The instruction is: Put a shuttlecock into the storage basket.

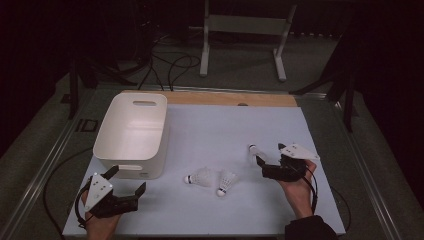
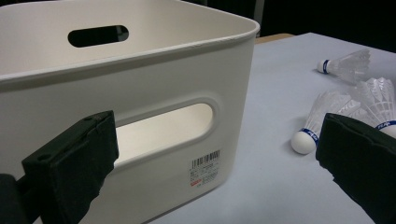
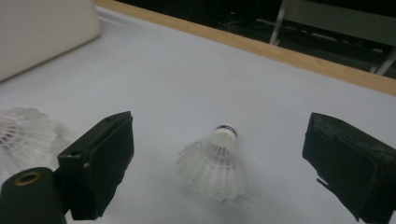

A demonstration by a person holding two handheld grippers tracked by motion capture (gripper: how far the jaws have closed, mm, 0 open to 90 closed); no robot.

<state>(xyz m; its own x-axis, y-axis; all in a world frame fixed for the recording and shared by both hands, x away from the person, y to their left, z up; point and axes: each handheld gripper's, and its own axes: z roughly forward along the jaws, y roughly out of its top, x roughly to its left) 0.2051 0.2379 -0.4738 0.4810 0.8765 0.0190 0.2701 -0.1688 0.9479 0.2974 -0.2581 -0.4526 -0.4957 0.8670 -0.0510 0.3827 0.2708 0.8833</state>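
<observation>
A white bin point(image 1: 131, 131) with handle slots stands on the left of the table, and its near wall point(image 2: 154, 84) rises just beyond my left gripper point(image 1: 128, 179). That gripper point(image 2: 217, 126) is open and holds nothing. Two white shuttlecocks point(image 1: 199, 177) point(image 1: 225, 183) lie mid-table, seen again to the right of the bin point(image 2: 322, 122) point(image 2: 379, 100). A third shuttlecock point(image 1: 253, 151) rests cork away from me just ahead of my right gripper point(image 1: 270, 154). The right gripper point(image 3: 222, 133) is open, with that shuttlecock point(image 3: 217, 165) lying between and a little beyond its jaws, untouched.
A pale sheet point(image 1: 225, 125) covers the table, with a wooden strip point(image 1: 235, 98) along its far edge. A white metal stand point(image 1: 245, 30) and cables are on the floor behind. The bin's corner point(image 3: 42, 28) shows far left in the right gripper view.
</observation>
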